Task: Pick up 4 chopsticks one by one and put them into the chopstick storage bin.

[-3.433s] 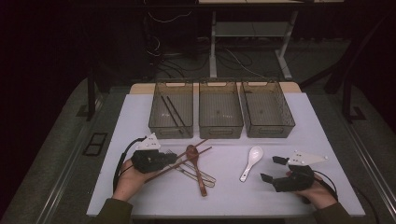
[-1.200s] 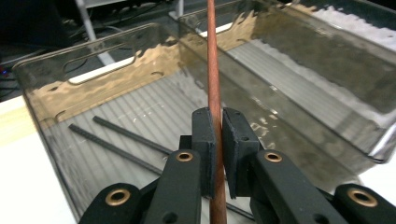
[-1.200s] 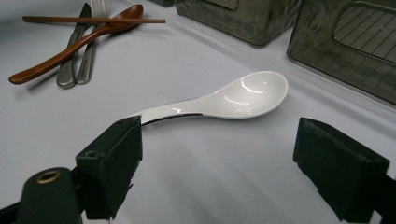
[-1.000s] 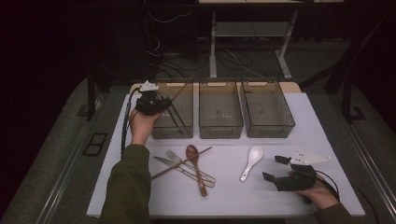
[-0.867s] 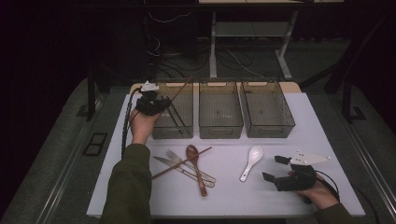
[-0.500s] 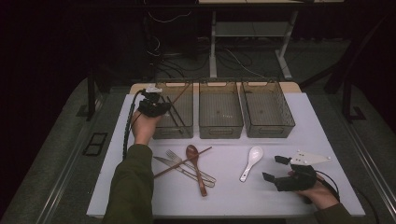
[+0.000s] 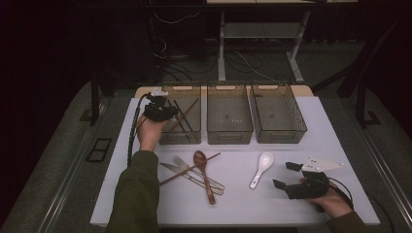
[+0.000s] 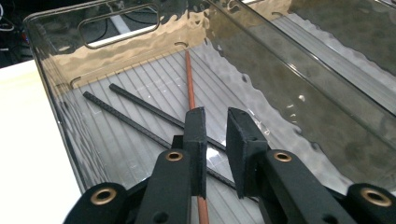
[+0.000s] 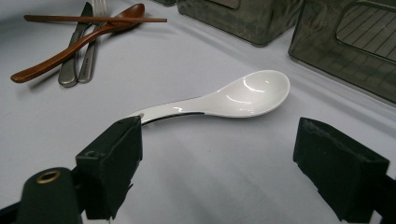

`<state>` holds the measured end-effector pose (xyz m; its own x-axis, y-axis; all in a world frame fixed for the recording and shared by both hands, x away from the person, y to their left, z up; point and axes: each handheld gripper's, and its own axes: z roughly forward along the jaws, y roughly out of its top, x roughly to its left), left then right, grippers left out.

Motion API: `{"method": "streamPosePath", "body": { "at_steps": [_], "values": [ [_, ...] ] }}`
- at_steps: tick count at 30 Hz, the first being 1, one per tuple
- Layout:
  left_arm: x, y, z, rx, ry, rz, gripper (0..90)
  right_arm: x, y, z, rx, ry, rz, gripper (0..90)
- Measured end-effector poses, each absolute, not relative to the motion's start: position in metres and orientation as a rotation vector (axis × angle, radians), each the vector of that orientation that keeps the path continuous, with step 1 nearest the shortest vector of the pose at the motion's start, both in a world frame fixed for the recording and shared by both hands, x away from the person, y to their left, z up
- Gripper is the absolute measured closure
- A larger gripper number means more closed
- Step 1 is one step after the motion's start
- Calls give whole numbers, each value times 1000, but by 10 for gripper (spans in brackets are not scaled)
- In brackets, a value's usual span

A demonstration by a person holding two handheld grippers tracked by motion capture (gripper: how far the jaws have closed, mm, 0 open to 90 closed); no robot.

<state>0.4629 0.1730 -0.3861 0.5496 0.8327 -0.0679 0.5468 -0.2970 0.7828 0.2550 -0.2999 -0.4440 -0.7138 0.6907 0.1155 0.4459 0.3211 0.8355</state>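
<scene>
Left gripper [image 7: 167,110] at the near-left corner of the left bin [image 7: 180,99], which stands at the desk's [image 7: 340,145] far edge. In the left gripper view jaws stand a small gap apart, having just been opening, with a brown chopstick [image 8: 190,88] running below them, nearer the left pad; pads not seen pressing on it. Chopstick slanted in the bin, its far end up toward the far-right corner, its near end low by the gripper. Two black chopsticks [image 8: 140,112] flat on the bin's ribbed floor, side by side, crossing under the brown one.

Middle bin [image 7: 229,114] and right bin [image 7: 277,112] just beside, in a row along the same edge.

Right gripper [image 7: 286,177] low over the desk near the near-right corner, jaws spread wide, nothing between the pads. White spoon [image 9: 224,99] on the desk just ahead of it, bowl up, handle end close to the left jaw in the right gripper view, not touching as far as can be told.

Toward the near-left part of the desk, a heap: brown spoon [image 7: 204,170], fork [image 7: 187,167], knife [image 7: 167,168], and another brown chopstick [image 7: 192,167] laid across them
</scene>
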Motion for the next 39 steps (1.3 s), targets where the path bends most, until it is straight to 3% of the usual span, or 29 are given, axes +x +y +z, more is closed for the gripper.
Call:
{"method": "streamPosePath", "body": {
  "at_steps": [6, 20, 32, 39],
  "values": [
    [458, 173, -379, 1987, 1066, 437, 706, 255, -300, -444, 1030, 2325, 1344, 153],
    [428, 172, -360, 2002, 934, 380, 471, 254, -299, -444, 1034, 2328, 1339, 153],
    [384, 169, -353, 1992, 798, 304, 360, 254, -299, -444, 1031, 2327, 1338, 153],
    [357, 172, -361, 1992, 757, 274, 342, 254, -298, -444, 1034, 2330, 1335, 153]
  ]
}}
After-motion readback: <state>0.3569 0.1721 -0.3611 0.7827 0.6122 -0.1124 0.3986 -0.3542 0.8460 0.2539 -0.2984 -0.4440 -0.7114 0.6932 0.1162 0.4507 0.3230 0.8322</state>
